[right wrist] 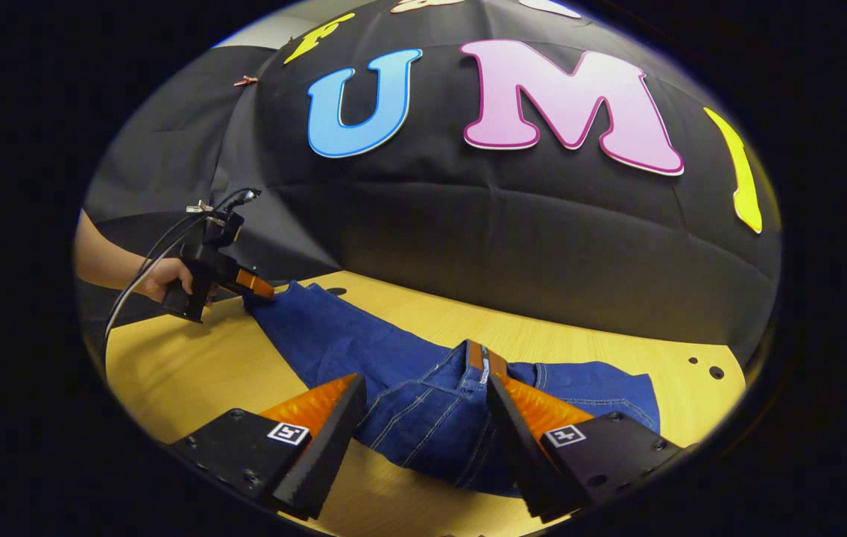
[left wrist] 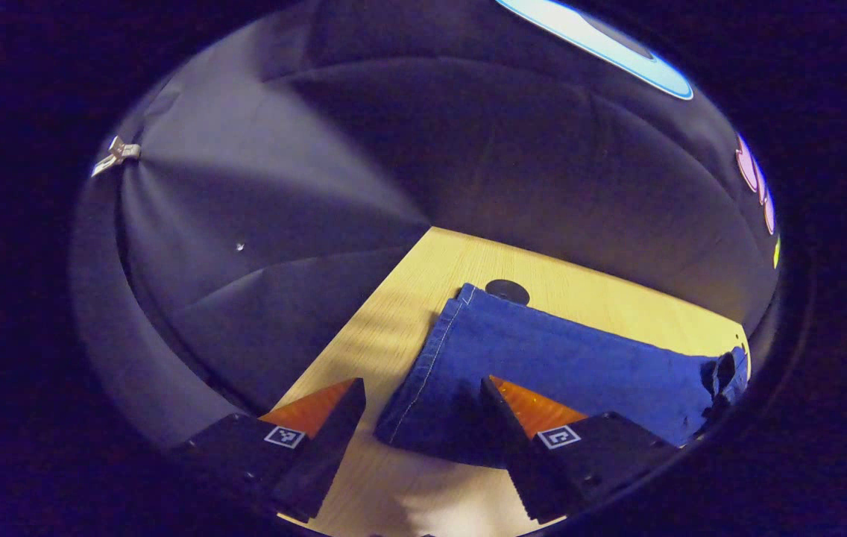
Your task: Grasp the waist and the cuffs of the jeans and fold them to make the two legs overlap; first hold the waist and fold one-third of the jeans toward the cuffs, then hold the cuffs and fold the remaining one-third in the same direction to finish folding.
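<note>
Wooden table (right wrist: 185, 373) under us: both grippers' fingers apart, jeans (right wrist: 408, 410) between; left gripper (left wrist: 423, 395) at cuffs, right gripper (right wrist: 423, 395) at waist. We should pinch both layers.

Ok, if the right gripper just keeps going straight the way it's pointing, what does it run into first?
Most likely the jeans: the open right gripper points at their waist end, with the waistband just ahead on the table. Depth is hard to judge in this view.
</note>
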Tool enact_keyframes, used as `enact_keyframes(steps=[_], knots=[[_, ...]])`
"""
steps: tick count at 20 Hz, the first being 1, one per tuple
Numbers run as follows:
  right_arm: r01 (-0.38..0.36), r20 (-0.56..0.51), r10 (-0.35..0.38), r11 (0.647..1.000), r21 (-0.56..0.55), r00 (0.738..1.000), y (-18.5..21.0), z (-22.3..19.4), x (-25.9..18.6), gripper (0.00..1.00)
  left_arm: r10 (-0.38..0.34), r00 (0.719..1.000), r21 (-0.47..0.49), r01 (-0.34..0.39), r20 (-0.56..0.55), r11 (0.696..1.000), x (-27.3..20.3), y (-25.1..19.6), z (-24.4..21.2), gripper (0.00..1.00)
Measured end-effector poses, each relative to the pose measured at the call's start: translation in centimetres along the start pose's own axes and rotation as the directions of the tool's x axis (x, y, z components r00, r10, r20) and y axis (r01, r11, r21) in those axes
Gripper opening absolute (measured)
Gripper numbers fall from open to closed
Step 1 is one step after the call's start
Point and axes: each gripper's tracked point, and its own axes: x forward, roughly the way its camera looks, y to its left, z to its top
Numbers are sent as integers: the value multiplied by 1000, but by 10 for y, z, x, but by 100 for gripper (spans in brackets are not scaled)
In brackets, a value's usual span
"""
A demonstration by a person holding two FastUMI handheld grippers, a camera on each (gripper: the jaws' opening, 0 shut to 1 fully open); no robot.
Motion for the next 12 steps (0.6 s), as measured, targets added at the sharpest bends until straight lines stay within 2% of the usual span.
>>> enact_keyframes(steps=[3, 7, 9, 10, 12], knots=[[7, -11, -7, 999, 40, 1000, -2, 10, -12, 97, -14, 998, 84, 19, -66, 996, 10, 0, -9, 96], [10, -22, -10, 1000, 24, 1000, -4, 4, -34, 97, -54, 994, 95, 63, -95, 993, 6, -5, -11, 98], [5, -75, -4, 1000, 14, 997, -3, -19, -39, 96, -70, 992, 96, 81, -109, 992, 11, -9, -16, 94], [3, -111, -1, 1000, 15, 994, -2, -32, -41, 96, -69, 991, 97, 80, -112, 992, 12, -12, -14, 83], [2, -179, 4, 999, 34, 984, -1, -56, -44, 97, -94, 989, 89, 104, -113, 991, 18, -17, -18, 78]])
